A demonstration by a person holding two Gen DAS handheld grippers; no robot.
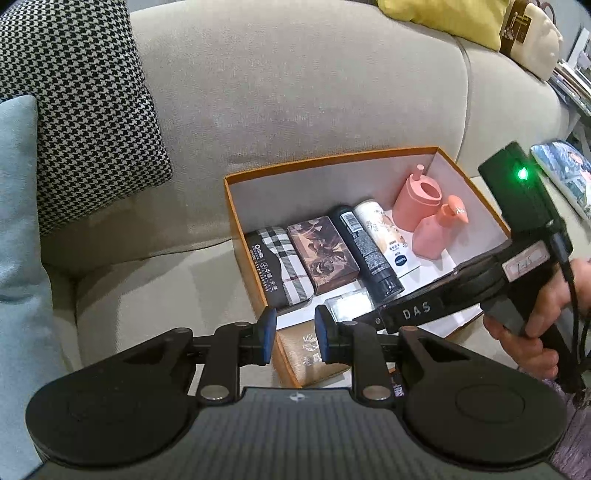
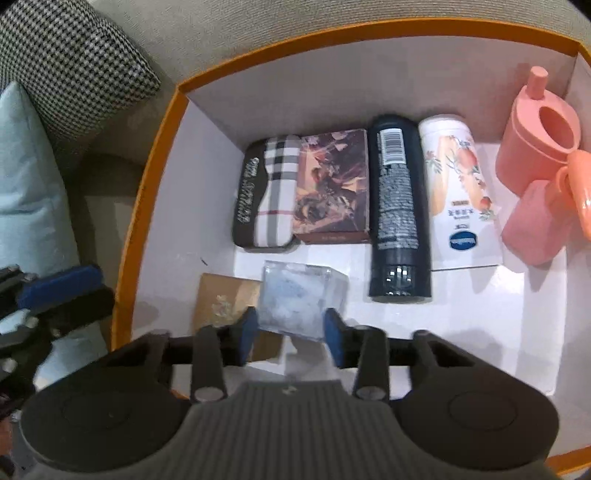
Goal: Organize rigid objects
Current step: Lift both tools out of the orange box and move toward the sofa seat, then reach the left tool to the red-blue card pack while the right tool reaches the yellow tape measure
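An orange box with a white inside (image 1: 236, 206) (image 2: 155, 155) sits on the sofa. In it lie a plaid case (image 2: 266, 195), a brown printed box (image 2: 332, 188), a black bottle (image 2: 397, 206), a white floral tube (image 2: 458, 192), and two pink containers (image 2: 535, 147). My right gripper (image 2: 290, 332) is inside the box with its pads against the sides of a clear plastic cube (image 2: 299, 299), beside a tan flat packet (image 2: 225, 299). My left gripper (image 1: 295, 332) is open and empty over the box's near left corner.
A houndstooth cushion (image 1: 74, 103) and a light blue cushion (image 1: 18, 221) lie to the left of the box. A yellow cushion (image 1: 443, 18) and a cream bag (image 1: 535, 40) sit at the far right of the sofa back.
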